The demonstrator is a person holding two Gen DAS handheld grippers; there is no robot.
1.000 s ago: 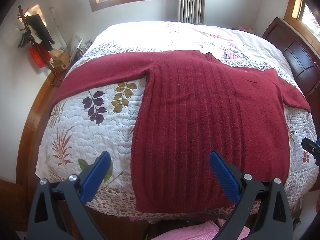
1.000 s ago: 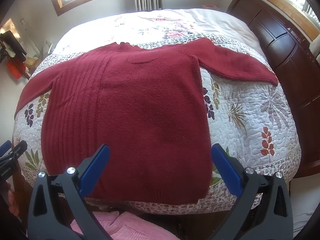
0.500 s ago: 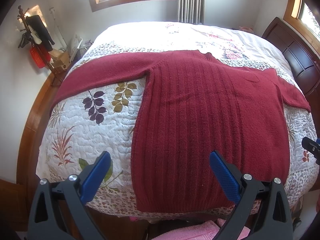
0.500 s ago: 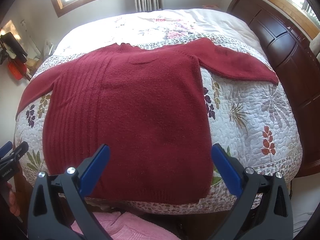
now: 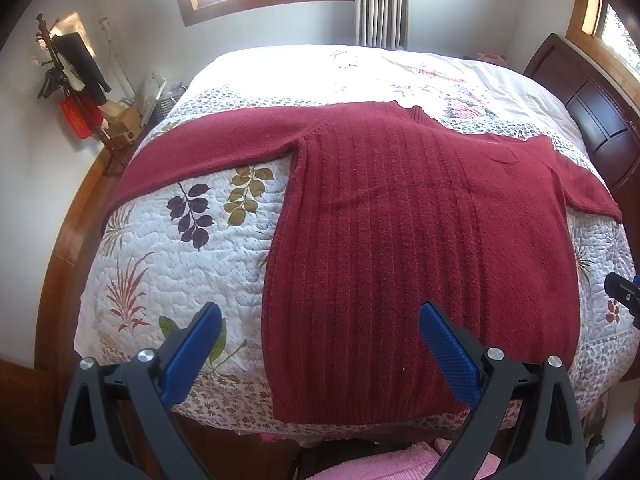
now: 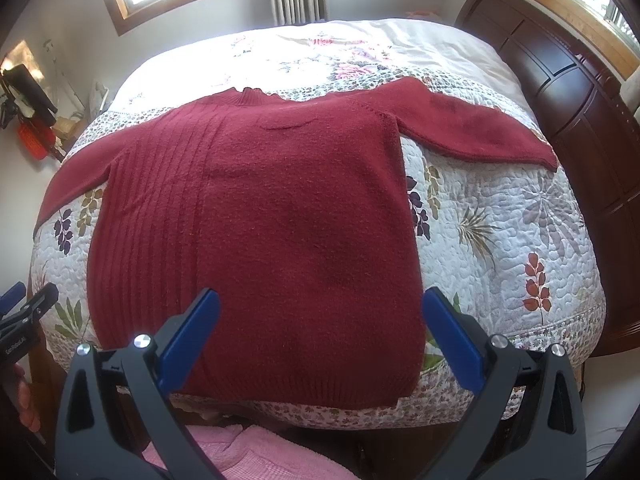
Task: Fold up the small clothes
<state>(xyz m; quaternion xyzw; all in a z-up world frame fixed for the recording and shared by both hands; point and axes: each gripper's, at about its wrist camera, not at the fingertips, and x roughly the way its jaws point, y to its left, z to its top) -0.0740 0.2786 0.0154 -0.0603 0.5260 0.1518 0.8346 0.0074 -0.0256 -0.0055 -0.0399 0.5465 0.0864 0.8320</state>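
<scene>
Two grippers hover at the foot of the bed, both with their blue-padded jaws spread wide and holding nothing. One dark red sweater (image 5: pixel 400 240) lies flat and face-up on the floral quilt (image 5: pixel 168 248), hem toward the cameras, collar toward the far window, both sleeves stretched out sideways. From the left wrist view, the left gripper (image 5: pixel 320 344) straddles the sweater's left hem corner, one pad over quilt and the other over the ribbed knit; this view shows the whole left sleeve running to the quilt's edge and a coat stand (image 5: pixel 68 80) with dark and red items against the wall, while the right sleeve is cut short at the frame's side. The right wrist view gives what that one lacks: the full right sleeve (image 6: pixel 476 128) reaching toward the dark wooden headboard (image 6: pixel 580 120), and the smooth-knit half of the sweater's front beside the ribbed half. There the right gripper (image 6: pixel 320 332) brackets the lower right part of the hem. Pink cloth (image 6: pixel 256 456) lies below the bed edge in both views, more of it in the right one.
</scene>
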